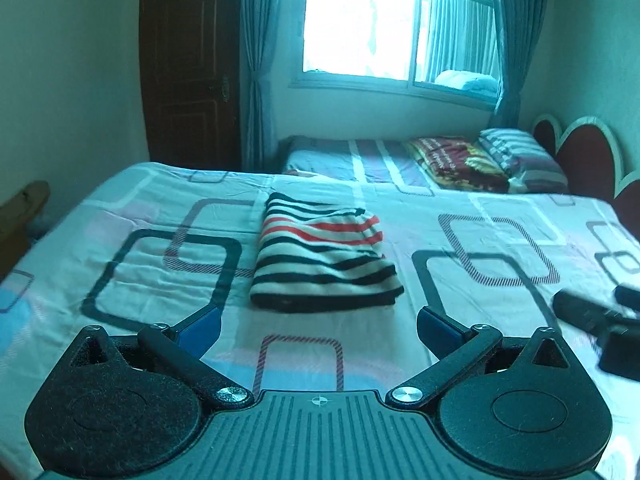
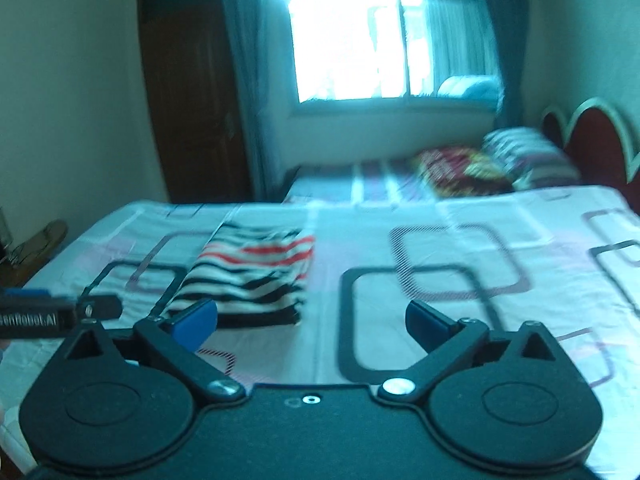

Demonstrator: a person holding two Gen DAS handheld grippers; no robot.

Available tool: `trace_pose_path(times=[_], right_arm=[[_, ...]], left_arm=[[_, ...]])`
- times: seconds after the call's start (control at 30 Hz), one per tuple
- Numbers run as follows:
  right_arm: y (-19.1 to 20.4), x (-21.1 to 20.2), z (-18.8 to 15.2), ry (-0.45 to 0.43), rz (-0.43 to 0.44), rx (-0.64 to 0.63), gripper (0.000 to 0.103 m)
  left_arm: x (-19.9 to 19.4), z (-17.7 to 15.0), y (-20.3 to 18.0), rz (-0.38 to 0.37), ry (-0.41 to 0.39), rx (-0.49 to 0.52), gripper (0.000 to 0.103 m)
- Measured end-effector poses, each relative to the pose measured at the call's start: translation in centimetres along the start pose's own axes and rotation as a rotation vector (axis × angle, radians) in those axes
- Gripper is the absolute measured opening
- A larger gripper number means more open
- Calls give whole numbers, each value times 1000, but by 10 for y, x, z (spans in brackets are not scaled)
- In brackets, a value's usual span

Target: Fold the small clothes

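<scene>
Left wrist view: dark door [image 1: 188,60] upper left; folded striped garment [image 1: 320,256] mid-frame on patterned bedsheet [image 1: 120,264]; left gripper [image 1: 319,326] spread wide, empty. Right gripper [image 2: 311,320] likewise wide, garment lower left, nothing between.

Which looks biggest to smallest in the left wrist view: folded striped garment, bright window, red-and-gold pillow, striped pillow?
1. Bright window
2. Folded black, white and red striped garment, nearer the camera, so inflated
3-4. Red-and-gold pillow and striped pillow: too alike to rank.
</scene>
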State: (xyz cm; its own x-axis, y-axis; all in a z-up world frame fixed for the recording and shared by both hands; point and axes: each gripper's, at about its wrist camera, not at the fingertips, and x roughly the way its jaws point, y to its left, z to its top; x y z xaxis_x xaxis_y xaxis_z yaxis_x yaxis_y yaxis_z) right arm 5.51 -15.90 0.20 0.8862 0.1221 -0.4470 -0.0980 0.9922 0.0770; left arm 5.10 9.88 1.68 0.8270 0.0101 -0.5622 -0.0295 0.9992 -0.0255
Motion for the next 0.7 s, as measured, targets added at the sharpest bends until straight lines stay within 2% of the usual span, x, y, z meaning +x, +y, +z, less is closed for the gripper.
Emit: trace_pose_path(times=[0.13,0.23,0.37,0.53,0.7], right_arm=[[-11,-25,-2,9,-7,18,102],[-14,-45,-6,-18,-2,13,102],[-13,-62,-6,-57,-6,8,102],[-12,-74,-5,-82,-8,14,102],[-10,-80,-8,-80,-10,1,102]], left_arm=[[-24,-10,-6,-12,25,-39,103],[-37,-16,-7,-5,30,-68,103],[-52,-24,-16,34,17,-25,103],[-69,-28,-24,46,-15,10,103],[-78,-27,-24,40,-26,3,103]])
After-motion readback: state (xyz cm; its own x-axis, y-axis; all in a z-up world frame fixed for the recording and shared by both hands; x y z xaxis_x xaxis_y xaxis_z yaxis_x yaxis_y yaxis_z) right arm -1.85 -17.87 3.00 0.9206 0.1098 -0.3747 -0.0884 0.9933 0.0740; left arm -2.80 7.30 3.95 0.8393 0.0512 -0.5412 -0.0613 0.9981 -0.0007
